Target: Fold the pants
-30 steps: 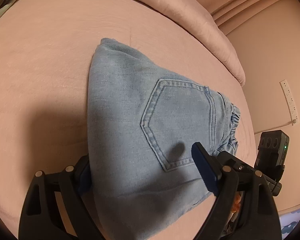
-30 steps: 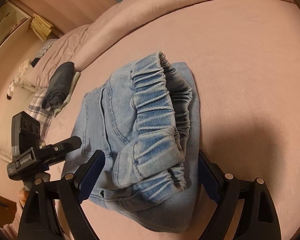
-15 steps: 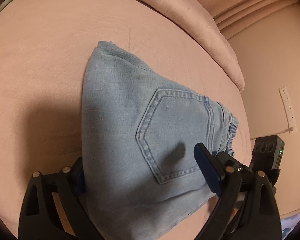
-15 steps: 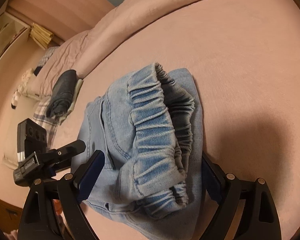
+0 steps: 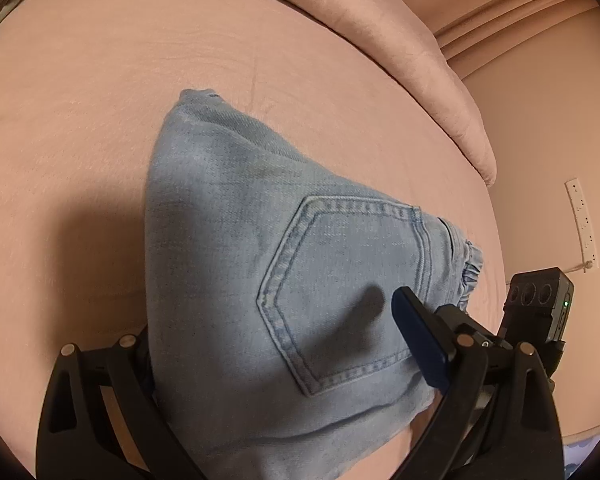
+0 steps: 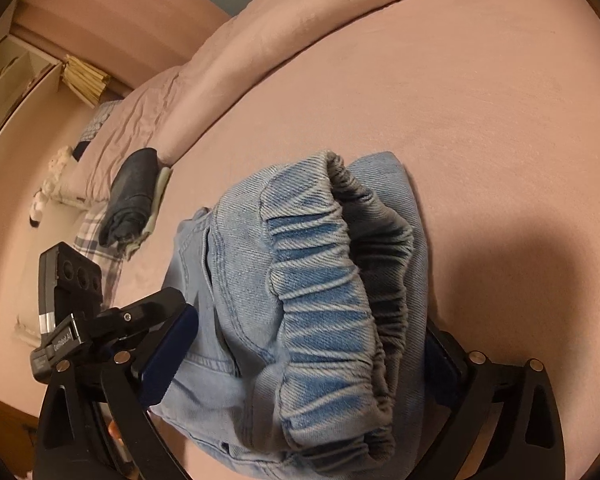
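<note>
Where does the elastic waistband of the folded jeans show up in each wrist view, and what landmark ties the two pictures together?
Left wrist view: elastic waistband peeks out at centre right, at the far right edge of the folded jeans, past the back pocket.
Right wrist view: waistband fills the lower centre, facing the camera.
Shared landmark: the pink duvet roll along the bed's far side.

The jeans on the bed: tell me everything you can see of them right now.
The jeans are light blue denim, folded into a compact bundle lying on the pink bedsheet. A stitched back pocket faces up; the gathered elastic waistband bulges open at one end. The left gripper straddles one end with wide jaws, the right gripper the waistband end, its jaws opening. The cloth fills both gaps; the outer pads are hidden, so contact is unclear.
</note>
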Available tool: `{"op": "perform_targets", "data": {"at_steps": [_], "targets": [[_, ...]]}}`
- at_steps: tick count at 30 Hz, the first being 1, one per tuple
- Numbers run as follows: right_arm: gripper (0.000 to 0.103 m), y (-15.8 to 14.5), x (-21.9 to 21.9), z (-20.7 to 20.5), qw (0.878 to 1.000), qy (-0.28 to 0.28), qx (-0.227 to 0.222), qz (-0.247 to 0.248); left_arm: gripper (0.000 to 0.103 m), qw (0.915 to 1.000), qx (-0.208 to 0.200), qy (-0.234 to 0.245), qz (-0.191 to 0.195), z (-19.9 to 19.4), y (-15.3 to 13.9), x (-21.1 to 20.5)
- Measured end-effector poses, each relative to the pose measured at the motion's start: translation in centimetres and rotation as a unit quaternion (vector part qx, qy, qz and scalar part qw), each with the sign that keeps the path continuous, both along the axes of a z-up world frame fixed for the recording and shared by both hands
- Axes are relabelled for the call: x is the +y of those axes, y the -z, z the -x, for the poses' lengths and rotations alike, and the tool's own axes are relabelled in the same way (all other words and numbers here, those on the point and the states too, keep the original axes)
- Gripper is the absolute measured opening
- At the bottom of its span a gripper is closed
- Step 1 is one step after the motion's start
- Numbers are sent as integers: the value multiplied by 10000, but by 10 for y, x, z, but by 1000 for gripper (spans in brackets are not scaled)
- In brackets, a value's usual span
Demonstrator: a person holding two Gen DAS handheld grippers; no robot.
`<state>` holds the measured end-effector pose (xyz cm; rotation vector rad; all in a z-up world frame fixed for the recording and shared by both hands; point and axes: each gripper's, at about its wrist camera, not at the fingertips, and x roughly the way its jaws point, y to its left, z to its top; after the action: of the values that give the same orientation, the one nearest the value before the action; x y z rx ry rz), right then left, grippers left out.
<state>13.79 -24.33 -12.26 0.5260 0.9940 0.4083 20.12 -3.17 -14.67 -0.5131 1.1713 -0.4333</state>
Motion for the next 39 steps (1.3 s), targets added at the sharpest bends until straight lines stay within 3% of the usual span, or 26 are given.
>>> {"op": "perform_targets", "data": {"at_steps": [5,10,23,39], "targets": [[101,-1,-6,4,10000,3,-55,-76,91,9999,-68,11,-84,0,-2,0],[96,-5,-11,9,9998,78,-135,-150,81,10000,-71,-40,-46,2,-3,5],[96,-30,-7,24,9985,-7,-470,-295,80,9986,-496,40,159,14,-31,-1],[95,-56,29,32,9972,-281,-696,-29,80,9962,-811,-110,281,36,-51,33]]}}
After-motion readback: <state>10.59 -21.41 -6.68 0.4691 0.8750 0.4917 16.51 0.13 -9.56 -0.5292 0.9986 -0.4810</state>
